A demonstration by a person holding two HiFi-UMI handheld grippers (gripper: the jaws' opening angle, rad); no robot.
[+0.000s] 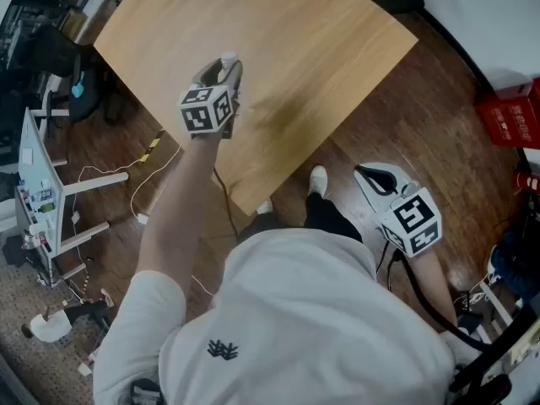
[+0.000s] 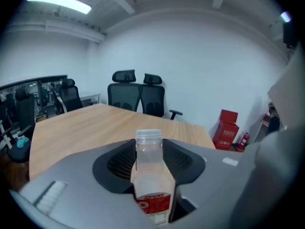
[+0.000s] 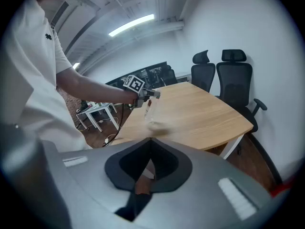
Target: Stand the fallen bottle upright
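Jaws of the left gripper [image 2: 149,144] clamp a clear bottle [image 2: 151,175] over the table [image 2: 71,128]; the right gripper [image 3: 150,144] has its jaws closed, empty, beside the table.

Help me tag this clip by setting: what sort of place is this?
Probably an office or meeting room: a large wooden table, black high-backed office chairs against a plain white wall, and a strip light on the ceiling.
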